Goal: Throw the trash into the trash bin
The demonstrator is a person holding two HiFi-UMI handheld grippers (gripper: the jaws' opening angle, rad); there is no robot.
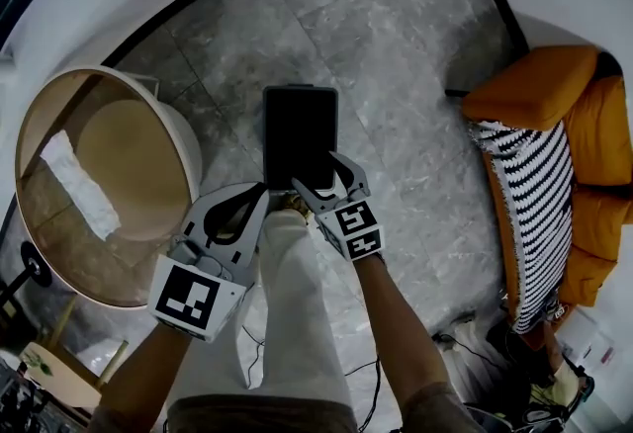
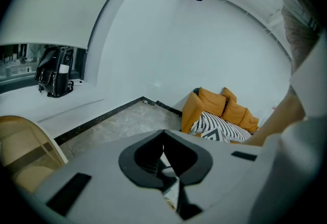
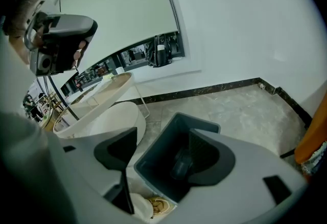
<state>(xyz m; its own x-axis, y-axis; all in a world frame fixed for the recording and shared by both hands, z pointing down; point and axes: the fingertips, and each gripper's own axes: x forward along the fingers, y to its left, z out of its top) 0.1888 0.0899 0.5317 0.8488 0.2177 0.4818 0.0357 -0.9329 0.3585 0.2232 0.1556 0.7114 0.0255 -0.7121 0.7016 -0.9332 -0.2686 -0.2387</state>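
A dark rectangular trash bin (image 1: 300,134) stands open on the grey stone floor straight ahead of me. My right gripper (image 1: 316,171) hangs over its near edge with the jaws wide open and nothing between them. In the right gripper view the bin (image 3: 168,146) fills the gap between those jaws (image 3: 163,133), and a dark rounded object (image 3: 181,161) lies at its bottom. My left gripper (image 1: 265,188) sits just left of the bin, its tips (image 2: 163,132) touching and nothing visible between them. A white crumpled strip (image 1: 79,184) lies on the round table.
The round pale table (image 1: 193,164) stands close on the left, also in the right gripper view (image 3: 102,90). An orange sofa (image 1: 554,85) with a striped cushion (image 1: 534,194) is on the right. My white trouser leg (image 1: 297,303) and shoe (image 3: 156,206) are below the grippers. Cables lie near my feet.
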